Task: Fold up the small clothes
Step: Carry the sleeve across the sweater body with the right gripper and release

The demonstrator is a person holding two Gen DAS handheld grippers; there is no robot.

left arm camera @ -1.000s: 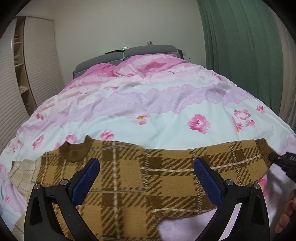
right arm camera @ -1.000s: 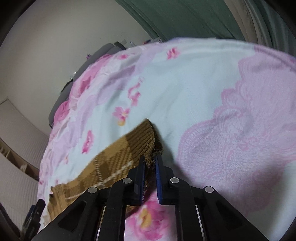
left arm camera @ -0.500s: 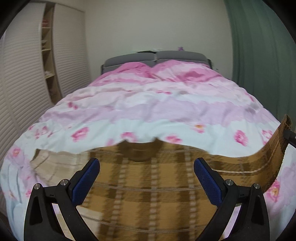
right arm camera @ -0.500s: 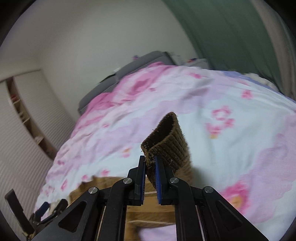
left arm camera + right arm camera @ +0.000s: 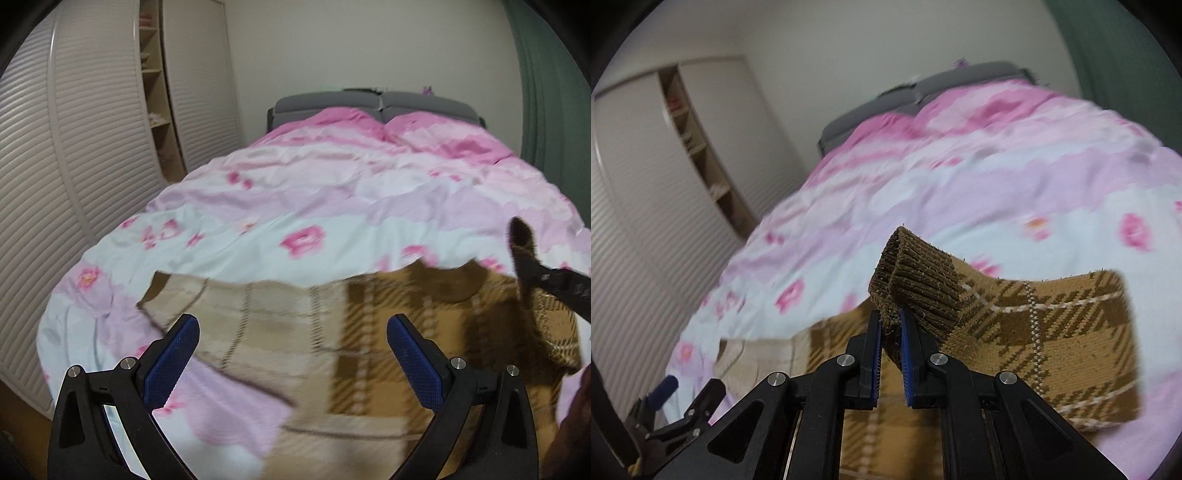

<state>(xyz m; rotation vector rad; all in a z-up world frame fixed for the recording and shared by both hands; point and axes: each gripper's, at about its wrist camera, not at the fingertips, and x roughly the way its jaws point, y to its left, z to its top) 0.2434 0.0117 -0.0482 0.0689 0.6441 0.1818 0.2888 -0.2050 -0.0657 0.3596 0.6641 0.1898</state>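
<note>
A brown plaid knitted sweater [image 5: 413,332] lies across the near end of the bed, and its left part [image 5: 258,325] shows a paler side. My right gripper [image 5: 890,323] is shut on the ribbed brown cuff [image 5: 919,280] of one sleeve [image 5: 1056,332]. It holds the cuff lifted above the sweater's body, with the sleeve trailing off to the right. My left gripper [image 5: 291,354] hovers open over the pale part of the sweater with nothing between its blue pads [image 5: 171,356]. The sweater's lower edge is hidden behind the grippers.
The bed carries a pink and pale-blue floral duvet [image 5: 332,206] with a grey headboard [image 5: 373,103] at the far end. Louvred wardrobe doors [image 5: 74,166] and open shelves [image 5: 155,92] stand on the left. A green curtain [image 5: 546,92] hangs on the right.
My right gripper has lifted the sleeve cuff off the duvet and carried it left over the sweater. My left gripper has also moved left, still open.
</note>
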